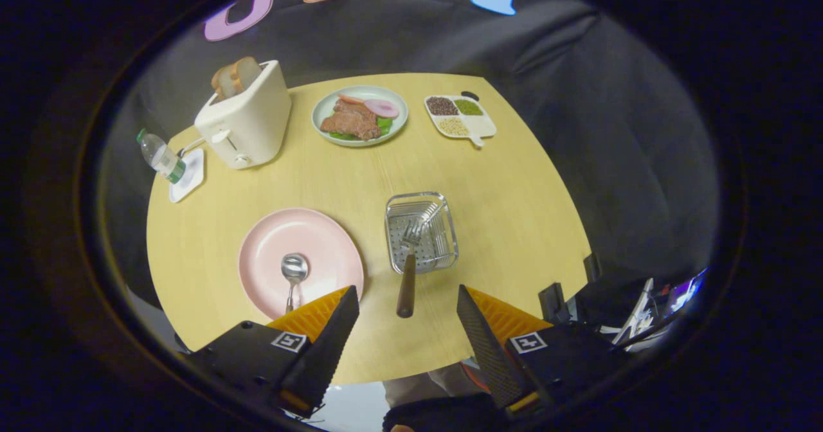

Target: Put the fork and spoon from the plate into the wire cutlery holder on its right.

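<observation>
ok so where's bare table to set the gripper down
Bare wood lies right of the wire cutlery holder toward the table edge, and mid-table between the white toaster, pink plate and holder. The open gripper hangs above the wooden-handled fork. The far edge is crowded.

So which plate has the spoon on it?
The pink plate, just ahead of the open gripper. The spoon lies on it. The pale green plate by the toaster holds food instead.

No legible text, brand or number appears on the water bottle (161,156), the toaster (247,119) or the tableware.
</observation>
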